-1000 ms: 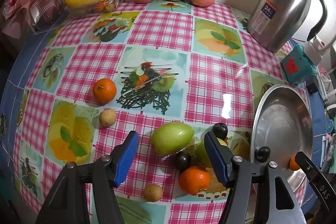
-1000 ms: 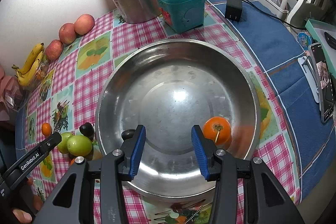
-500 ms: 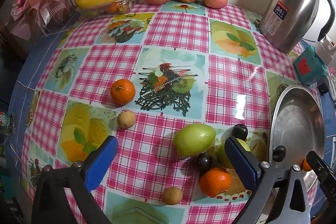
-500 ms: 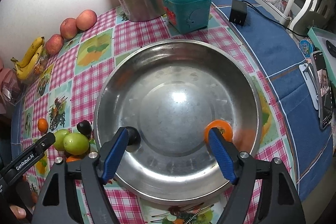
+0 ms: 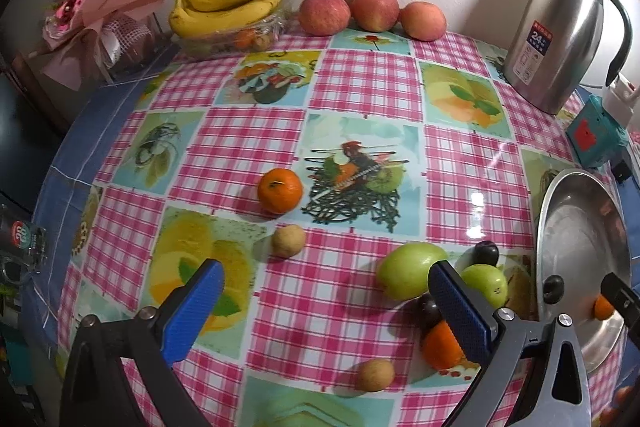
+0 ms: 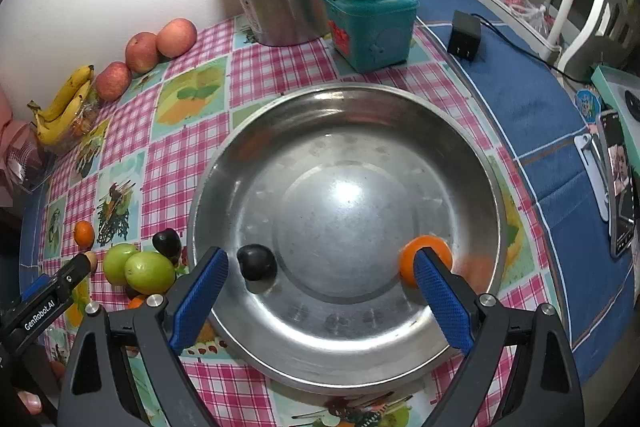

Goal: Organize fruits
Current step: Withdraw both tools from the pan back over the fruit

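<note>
Two fruits already lie in the steel bowl (image 6: 460, 131) at the table's right edge: a dark plum (image 6: 257, 261) and an orange (image 6: 425, 259). Most remain on the checked cloth: two green fruits (image 5: 410, 275), an orange (image 5: 279, 190), two small tan fruits (image 5: 289, 241), more dark plums and another orange, partly hidden. The left gripper (image 5: 326, 311) and the right gripper (image 6: 320, 297) both gape wide, holding nothing. The left gripper's side reads "GenRobot.AI"; the steel jug (image 5: 560, 39) bears a label, seemingly "24".
</note>
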Demonstrator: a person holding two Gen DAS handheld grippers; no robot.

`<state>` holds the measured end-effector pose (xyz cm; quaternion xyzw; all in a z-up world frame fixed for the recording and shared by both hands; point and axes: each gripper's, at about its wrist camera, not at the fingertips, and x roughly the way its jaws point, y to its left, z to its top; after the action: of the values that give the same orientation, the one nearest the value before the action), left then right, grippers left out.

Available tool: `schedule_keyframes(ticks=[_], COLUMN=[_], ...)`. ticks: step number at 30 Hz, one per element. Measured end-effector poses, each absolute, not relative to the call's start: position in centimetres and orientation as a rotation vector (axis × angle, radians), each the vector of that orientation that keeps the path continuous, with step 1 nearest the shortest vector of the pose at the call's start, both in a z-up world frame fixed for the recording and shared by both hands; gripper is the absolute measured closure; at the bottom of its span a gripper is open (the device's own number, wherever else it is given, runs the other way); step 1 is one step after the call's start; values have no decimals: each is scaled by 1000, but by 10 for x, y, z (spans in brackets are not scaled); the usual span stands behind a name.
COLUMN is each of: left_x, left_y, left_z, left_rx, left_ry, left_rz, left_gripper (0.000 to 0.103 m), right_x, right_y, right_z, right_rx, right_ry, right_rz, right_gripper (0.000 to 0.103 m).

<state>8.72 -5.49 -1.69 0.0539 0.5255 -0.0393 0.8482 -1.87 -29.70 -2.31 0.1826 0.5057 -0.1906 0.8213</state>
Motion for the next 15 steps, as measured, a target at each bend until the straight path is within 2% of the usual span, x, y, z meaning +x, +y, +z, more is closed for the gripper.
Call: schedule_keyframes(ticks=[15], left_x=[75], left_y=[-24], left_z=[-5], left_rx=[110], left_ry=[1069], left_rz=[-62], left_gripper=[0], right_x=[-13], right_y=[-273], right_z=[-17], right_rx=[339], right_ry=[1032], right_rz=[-361], right_gripper=[9])
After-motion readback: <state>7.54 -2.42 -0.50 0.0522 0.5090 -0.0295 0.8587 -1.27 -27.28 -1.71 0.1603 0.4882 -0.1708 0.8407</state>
